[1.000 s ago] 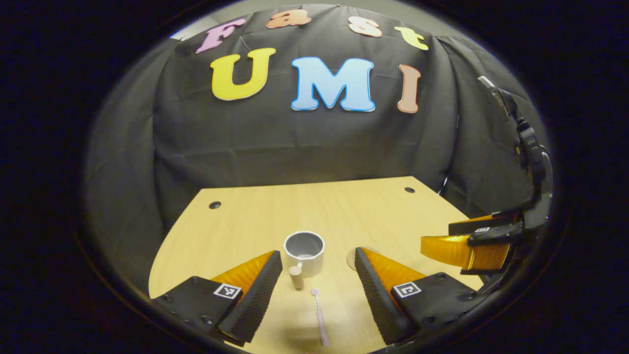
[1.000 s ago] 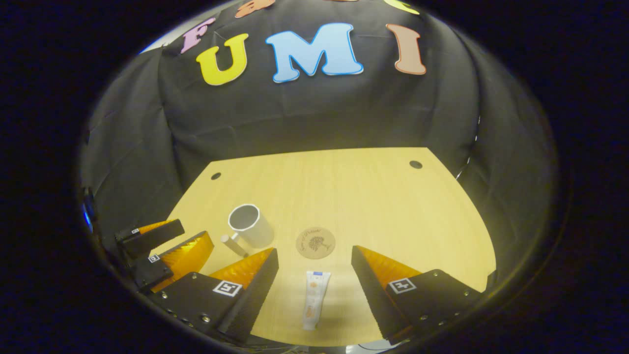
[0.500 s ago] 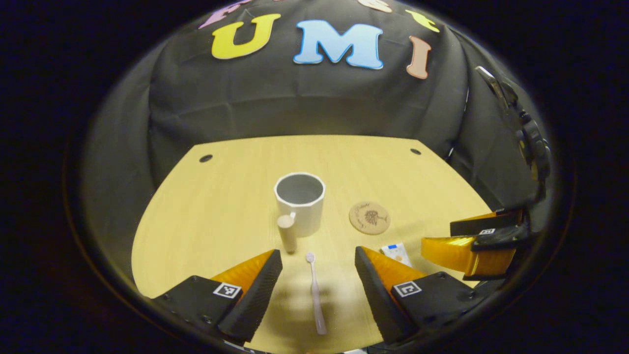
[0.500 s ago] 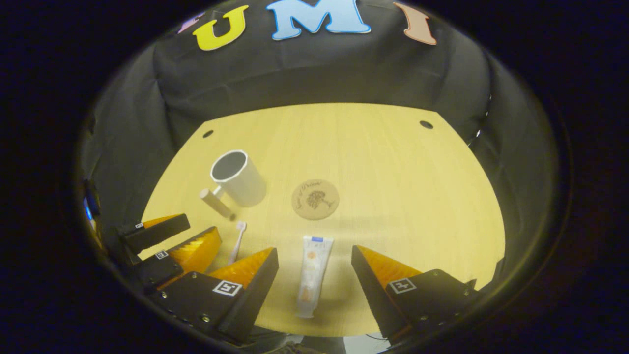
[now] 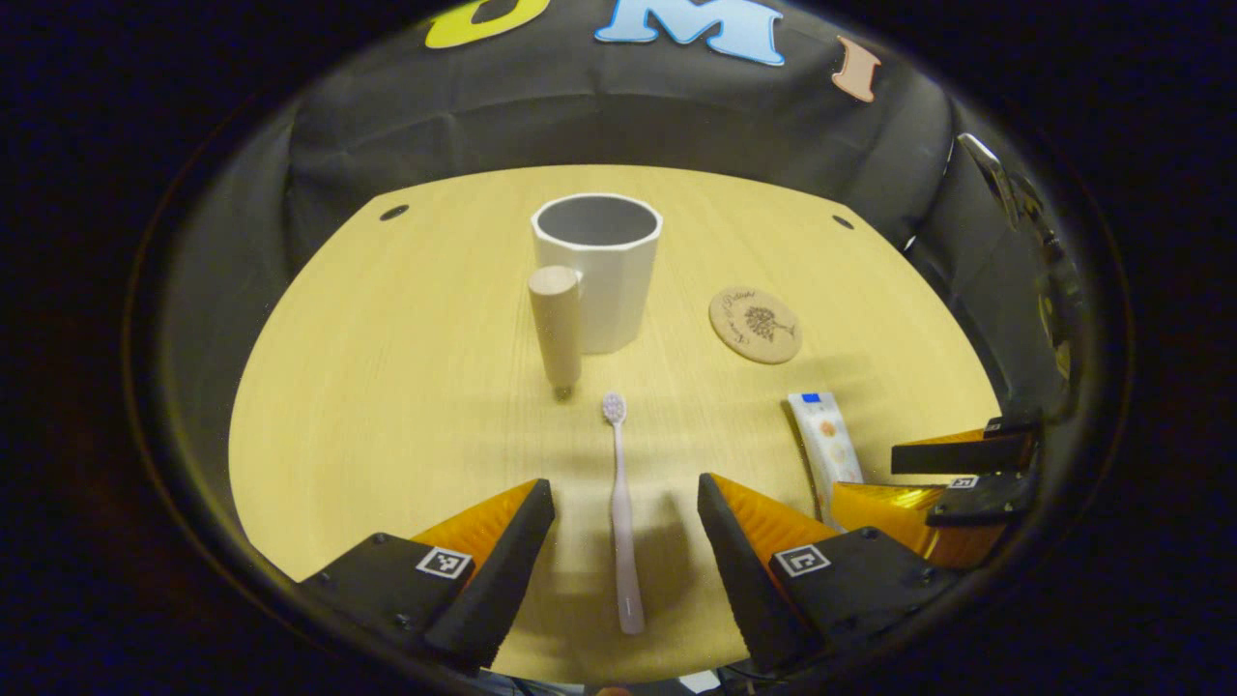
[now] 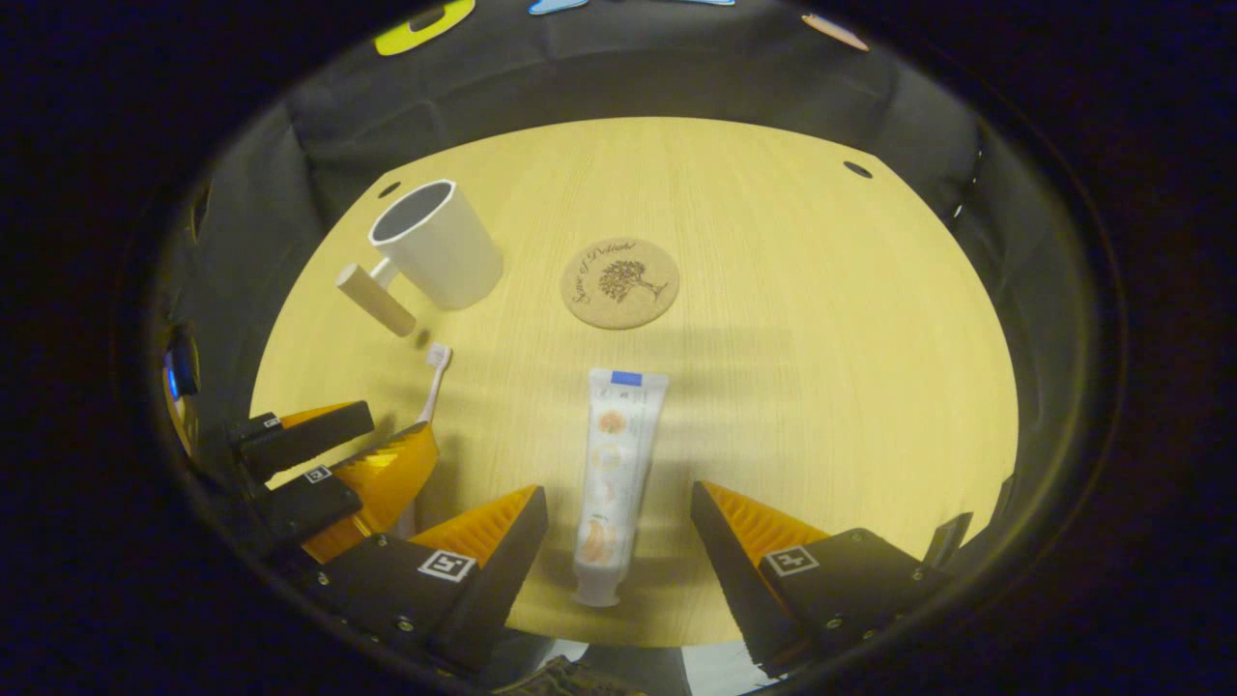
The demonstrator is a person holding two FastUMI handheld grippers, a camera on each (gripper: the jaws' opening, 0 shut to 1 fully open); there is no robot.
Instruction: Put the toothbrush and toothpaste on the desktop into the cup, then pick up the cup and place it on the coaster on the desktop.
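Wood-grain desktop lies under both tools; the left gripper hangs over it with its jaws spread wide, and the toothbrush lies flat on the wood in the gap between them, touched by neither finger, its bristled head pointing away toward the cup; the right gripper is likewise spread wide, with the toothpaste lying flat between its fingers, cap end nearest the camera, again untouched; in the left gripper view the toothpaste sits to the right of the toothbrush, just beside the other gripper; beyond the toothbrush head stands the cup, upright and open-topped, with a pale wooden handle on the side facing the camera; the round cork coaster lies flat to the right of the cup, apart from it; in the right gripper view the coaster sits beyond the toothpaste, with the cup to its left.
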